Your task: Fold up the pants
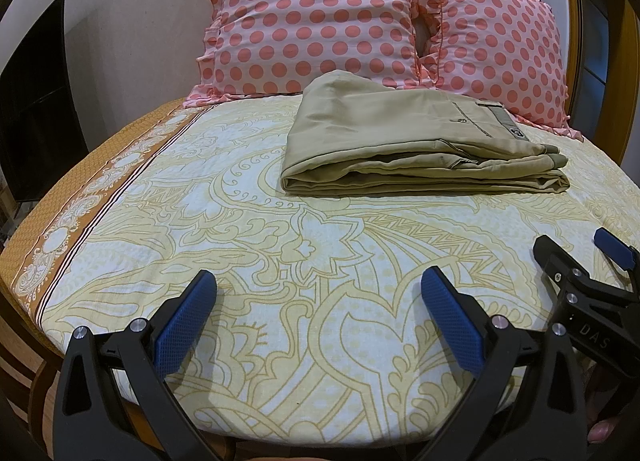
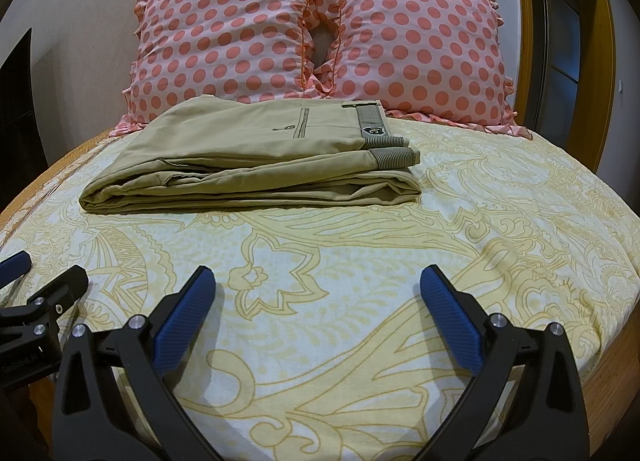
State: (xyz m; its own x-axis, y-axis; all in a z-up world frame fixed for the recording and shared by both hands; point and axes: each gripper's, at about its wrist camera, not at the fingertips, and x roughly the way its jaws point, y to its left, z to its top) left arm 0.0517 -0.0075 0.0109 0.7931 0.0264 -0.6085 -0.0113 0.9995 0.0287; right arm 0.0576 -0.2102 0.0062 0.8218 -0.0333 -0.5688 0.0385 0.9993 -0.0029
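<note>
Several layers of khaki pants (image 2: pixel 248 153) are sitting stacked in a compact folded bundle on the patterned bedsheet (image 2: pixel 360 301), toward the head of the bed, w/ the far edge lying just in front of the two pink polka-dot pillows (image 2: pixel 320 33), maybe touching the ruffle; can't tell for sure. Waistband w/ its striped lining and badge is facing the right side, fold edge facing the grippers. Judging by how it's lying, the folding is looking basically done. Left gripper (image 1: pixel 320 293) is hovering near the foot end, well apart from the pants, jaws spread wide, holding nothing. Right gripper (image 2: pixel 318 289) is doing the same: jaws wide apart, empty, low over the sheet. The two are sitting just beside each other, each one's fingers showing at the edge of the other's view. Risks from here, imo: the top layers are looking a bit offset at the waistband end, so any nudge or re-grab of one layer only could be sliding the stack apart; pinching sheet along w/ fabric could be dragging the whole bundle; and w/ grippers this close together, a careless move could be knocking one into the other.
</note>
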